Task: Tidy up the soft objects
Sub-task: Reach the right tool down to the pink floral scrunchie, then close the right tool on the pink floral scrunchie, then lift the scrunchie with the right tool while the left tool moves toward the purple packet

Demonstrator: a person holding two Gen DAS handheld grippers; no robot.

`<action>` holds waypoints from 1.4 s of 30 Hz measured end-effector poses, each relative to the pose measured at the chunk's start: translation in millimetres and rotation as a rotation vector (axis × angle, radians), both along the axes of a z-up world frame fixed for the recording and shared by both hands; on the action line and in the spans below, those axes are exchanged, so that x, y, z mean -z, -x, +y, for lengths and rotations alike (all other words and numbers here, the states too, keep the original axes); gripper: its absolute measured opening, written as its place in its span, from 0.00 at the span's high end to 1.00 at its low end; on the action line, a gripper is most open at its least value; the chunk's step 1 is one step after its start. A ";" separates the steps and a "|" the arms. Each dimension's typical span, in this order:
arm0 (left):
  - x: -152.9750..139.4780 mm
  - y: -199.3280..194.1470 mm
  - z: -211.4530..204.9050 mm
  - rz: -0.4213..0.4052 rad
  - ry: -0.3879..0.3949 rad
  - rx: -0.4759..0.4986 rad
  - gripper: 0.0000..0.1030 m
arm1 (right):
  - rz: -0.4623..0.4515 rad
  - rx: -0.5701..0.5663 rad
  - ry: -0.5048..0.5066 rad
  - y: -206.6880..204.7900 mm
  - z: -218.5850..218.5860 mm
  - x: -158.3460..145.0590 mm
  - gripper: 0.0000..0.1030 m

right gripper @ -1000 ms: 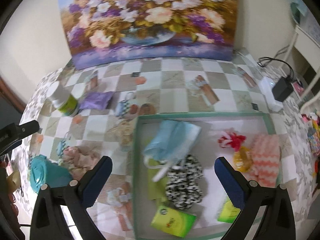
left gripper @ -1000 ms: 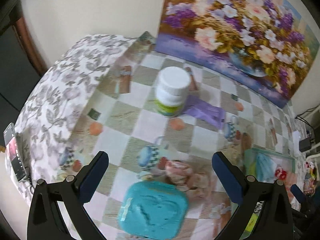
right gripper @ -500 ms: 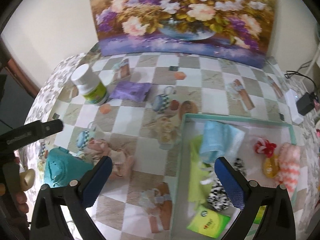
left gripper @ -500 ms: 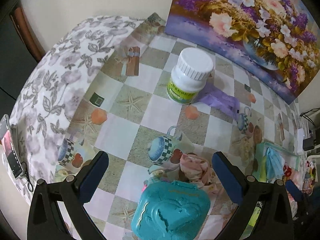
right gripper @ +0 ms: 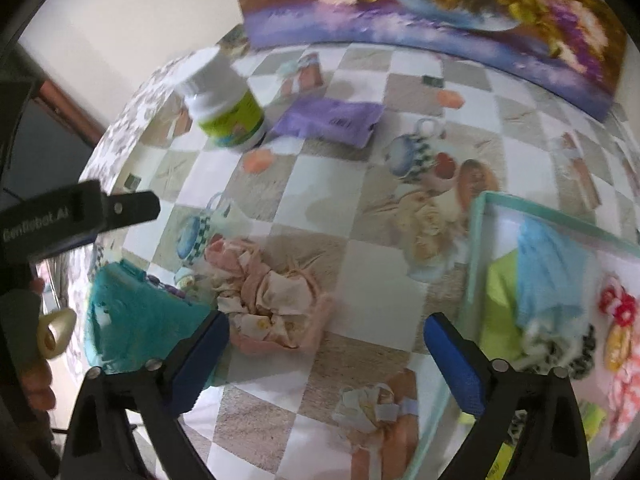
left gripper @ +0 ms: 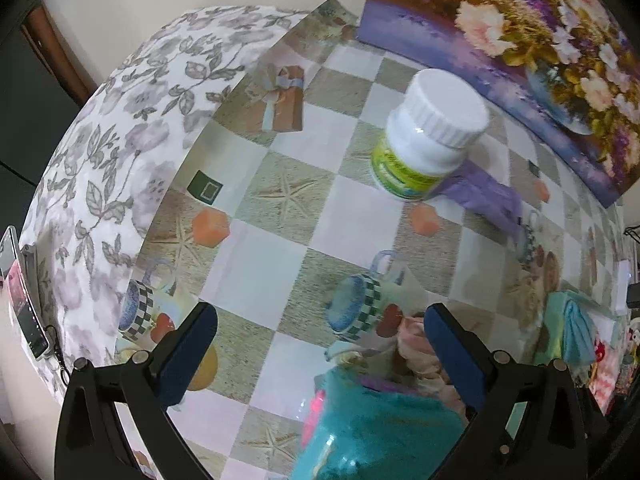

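A crumpled pink cloth [right gripper: 268, 304] lies on the checkered tablecloth, just ahead of my open, empty right gripper [right gripper: 326, 356]. A teal box [right gripper: 136, 320] sits left of it. A purple pouch [right gripper: 332, 120] lies farther back. The tray [right gripper: 476, 240] at the right holds a blue cloth [right gripper: 552, 264], a green cloth, a black-and-white scrunchie and other soft items. In the left wrist view my left gripper [left gripper: 320, 344] is open and empty above the teal box [left gripper: 380, 432]; the pink cloth [left gripper: 420, 352] shows by its right finger.
A white bottle with a green label [left gripper: 428, 136] stands at the back, next to the purple pouch [left gripper: 488, 200]. A flower painting [right gripper: 440, 4] leans against the wall. The table edge [left gripper: 192, 128] drops off to the left. A phone [left gripper: 20, 292] lies far left.
Both grippers have swung left and moved lower. The pink cloth now lies in front of the right gripper; the tray has slid to the right edge. Both stay open.
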State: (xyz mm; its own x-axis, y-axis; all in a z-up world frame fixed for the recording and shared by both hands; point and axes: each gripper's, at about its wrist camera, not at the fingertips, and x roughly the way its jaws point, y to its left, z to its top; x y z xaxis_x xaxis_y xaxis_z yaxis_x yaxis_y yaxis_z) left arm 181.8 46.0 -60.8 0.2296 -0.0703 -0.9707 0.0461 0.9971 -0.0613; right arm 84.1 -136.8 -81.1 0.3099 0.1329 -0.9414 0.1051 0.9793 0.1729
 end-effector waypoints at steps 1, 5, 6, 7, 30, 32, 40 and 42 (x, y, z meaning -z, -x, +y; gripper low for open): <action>0.9 -1.4 1.6 0.003 0.003 -0.004 0.00 | 0.006 -0.011 -0.001 -1.4 2.2 3.9 0.07; 2.3 -6.5 7.0 0.003 0.011 -0.018 0.00 | 0.020 -0.055 -0.026 -6.0 8.7 15.6 0.15; 2.2 -7.6 8.1 0.002 0.011 -0.021 0.00 | 0.024 -0.062 -0.031 -7.0 9.8 18.3 0.16; 2.5 -8.4 8.4 0.001 0.012 -0.023 0.00 | 0.030 -0.068 -0.037 -8.1 10.4 21.5 0.17; 0.6 -9.9 0.0 -0.008 -0.011 0.006 0.00 | -0.014 -0.083 0.117 -17.8 10.4 26.5 0.56; 0.3 -10.4 -1.4 -0.010 -0.013 0.012 0.00 | -0.014 -0.074 0.113 -17.4 5.7 25.3 0.66; -2.4 -10.3 -8.7 -0.019 -0.010 0.035 0.00 | -0.033 -0.023 0.088 -11.9 -14.1 14.5 0.87; -2.9 -10.2 -10.5 -0.020 -0.012 0.039 0.00 | -0.033 -0.012 0.074 -11.3 -17.5 14.2 0.88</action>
